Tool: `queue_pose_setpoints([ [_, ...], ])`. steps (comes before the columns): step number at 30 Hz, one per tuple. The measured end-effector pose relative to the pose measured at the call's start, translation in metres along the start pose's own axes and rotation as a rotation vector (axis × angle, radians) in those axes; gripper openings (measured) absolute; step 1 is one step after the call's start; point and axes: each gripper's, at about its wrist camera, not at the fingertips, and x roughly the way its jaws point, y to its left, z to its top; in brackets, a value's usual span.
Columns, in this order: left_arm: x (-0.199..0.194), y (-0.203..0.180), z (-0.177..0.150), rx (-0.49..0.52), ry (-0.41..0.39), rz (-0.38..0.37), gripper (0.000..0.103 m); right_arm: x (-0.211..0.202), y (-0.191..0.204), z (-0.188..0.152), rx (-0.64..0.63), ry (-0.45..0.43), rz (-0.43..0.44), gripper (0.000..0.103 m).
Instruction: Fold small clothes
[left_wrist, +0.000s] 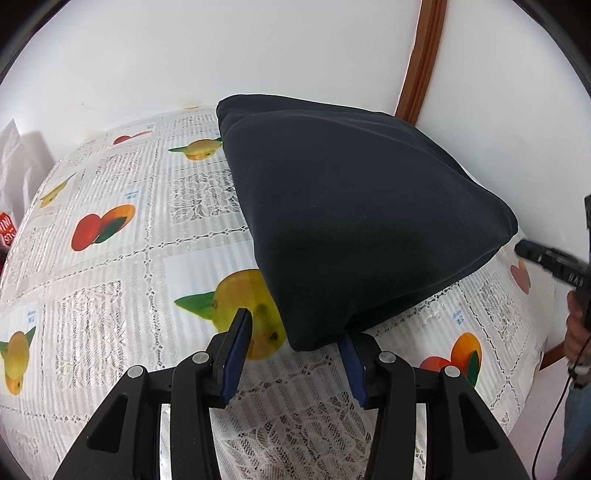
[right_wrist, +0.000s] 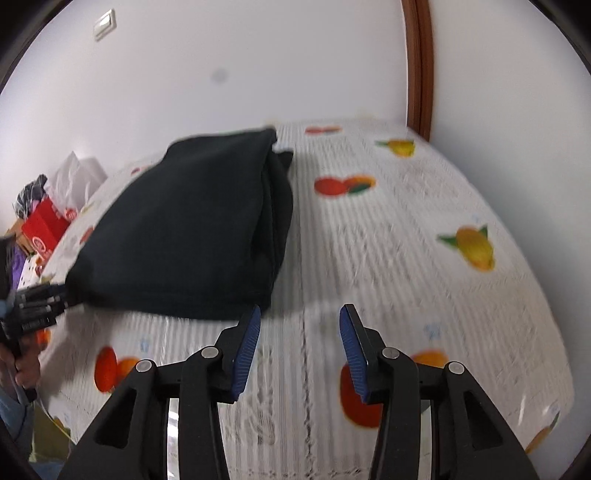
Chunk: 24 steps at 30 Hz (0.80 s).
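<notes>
A folded dark navy garment (left_wrist: 362, 218) lies on the fruit-print tablecloth (left_wrist: 122, 302). My left gripper (left_wrist: 295, 328) is open at its near corner; that corner lies over the right finger's tip, the left finger (left_wrist: 240, 332) is beside it. In the right wrist view the garment (right_wrist: 192, 229) lies ahead to the left in stacked layers. My right gripper (right_wrist: 300, 317) is open and empty, just off its near right corner. The left gripper (right_wrist: 40, 299) shows at the garment's left edge, the right gripper (left_wrist: 550, 262) at its right edge.
A white wall runs behind the table, with a brown wooden frame (left_wrist: 421, 59). A red box (right_wrist: 48, 225) and white bags (right_wrist: 77, 177) sit beyond the table's left end. A light switch (right_wrist: 105, 24) is on the wall.
</notes>
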Motion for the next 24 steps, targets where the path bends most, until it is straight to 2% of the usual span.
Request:
queue_pose_setpoints([
  [5, -0.002, -0.002, 0.001, -0.018, 0.001, 0.002, 0.042, 0.027, 0.01, -0.001, 0.059, -0.001, 0.068, 0.044],
  [7, -0.002, -0.003, 0.002, -0.02, -0.004, 0.004, 0.036, 0.038, 0.014, 0.004, 0.083, -0.009, 0.097, 0.043],
  [8, -0.001, -0.004, 0.003, -0.013, -0.003, 0.005, 0.026, 0.043, 0.016, 0.007, 0.092, -0.003, 0.107, 0.029],
  [9, -0.001, -0.005, 0.005, -0.006, -0.011, 0.017, 0.015, 0.049, 0.018, 0.009, 0.098, 0.0, 0.127, 0.024],
  [11, -0.001, -0.005, 0.009, 0.0, -0.026, 0.045, 0.014, 0.053, 0.024, 0.015, 0.095, -0.022, 0.12, 0.017],
  [13, 0.004, -0.002, 0.018, -0.007, -0.029, 0.064, 0.014, 0.059, 0.028, 0.027, 0.075, -0.04, 0.109, 0.016],
  [19, 0.015, 0.012, 0.036, -0.084, 0.012, 0.068, 0.014, 0.077, 0.031, 0.048, 0.081, -0.022, 0.103, 0.019],
  [24, -0.006, 0.006, 0.027, -0.102, 0.016, 0.078, 0.015, 0.057, 0.029, 0.039, 0.057, 0.009, 0.017, 0.024],
])
